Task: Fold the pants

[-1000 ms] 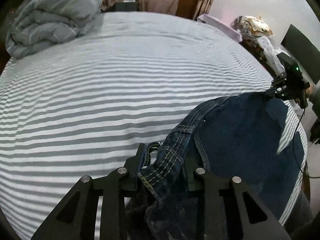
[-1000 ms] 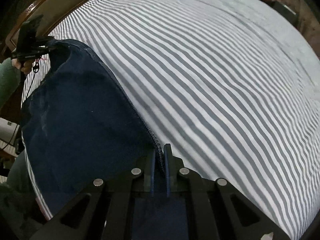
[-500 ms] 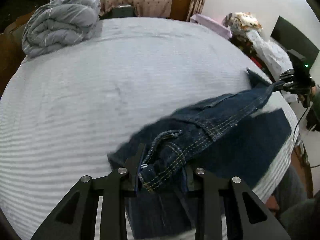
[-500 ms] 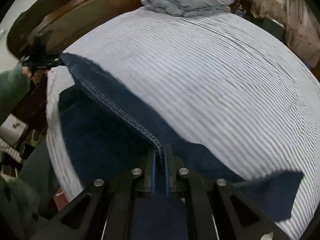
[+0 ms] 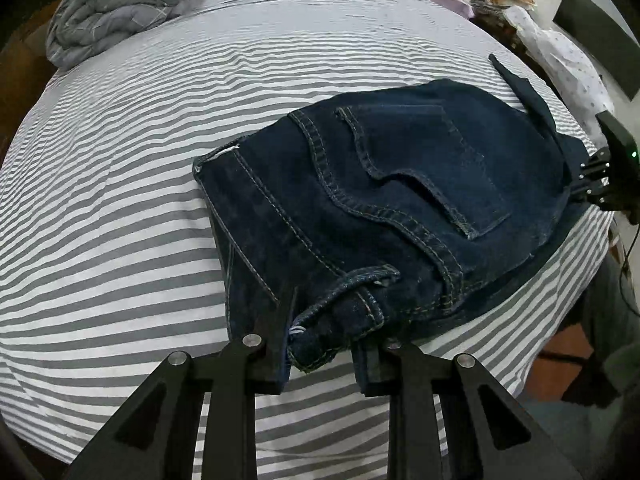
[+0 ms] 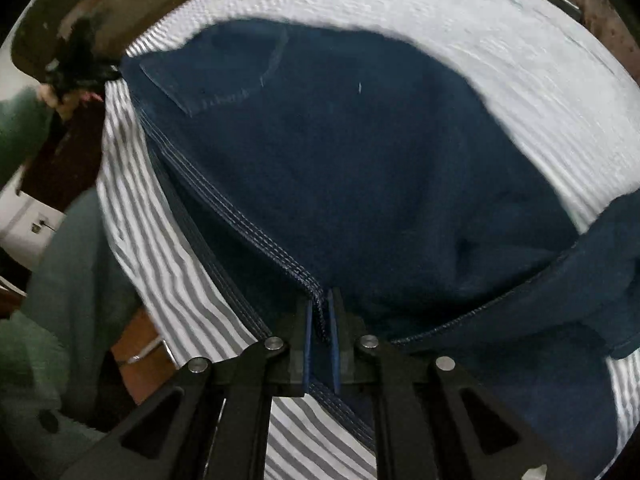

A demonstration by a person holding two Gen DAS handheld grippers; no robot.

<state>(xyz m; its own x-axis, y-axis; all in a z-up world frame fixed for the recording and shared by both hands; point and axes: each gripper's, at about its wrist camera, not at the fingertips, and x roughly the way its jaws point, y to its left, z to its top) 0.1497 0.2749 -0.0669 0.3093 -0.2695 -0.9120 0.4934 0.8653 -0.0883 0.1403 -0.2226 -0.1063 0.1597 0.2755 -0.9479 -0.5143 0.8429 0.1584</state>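
Dark blue jeans (image 5: pixel 400 184) lie folded on the striped bed (image 5: pixel 120 200), back pocket up, near the bed's front right edge. My left gripper (image 5: pixel 324 336) is shut on the bunched waistband at the near corner. In the same view my right gripper (image 5: pixel 576 188) grips the far right edge of the fold. In the right wrist view the jeans (image 6: pixel 360 160) fill the middle, and my right gripper (image 6: pixel 320 320) is shut on a stitched seam edge. The left gripper (image 6: pixel 80 68) shows blurred at the upper left, with a hand and green sleeve behind it.
A rolled grey duvet (image 5: pixel 116 12) sits at the bed's far left corner. Clothes and bags (image 5: pixel 552 40) pile up beyond the right edge. A dark wooden bed frame (image 6: pixel 120 12) runs along one side. A person's green-clad body (image 6: pixel 60 280) stands at the bed's edge.
Both grippers carried the held denim across and down, folding the jeans over themselves. The cloth that hung lifted now lies flat on the bed with its back pocket showing.
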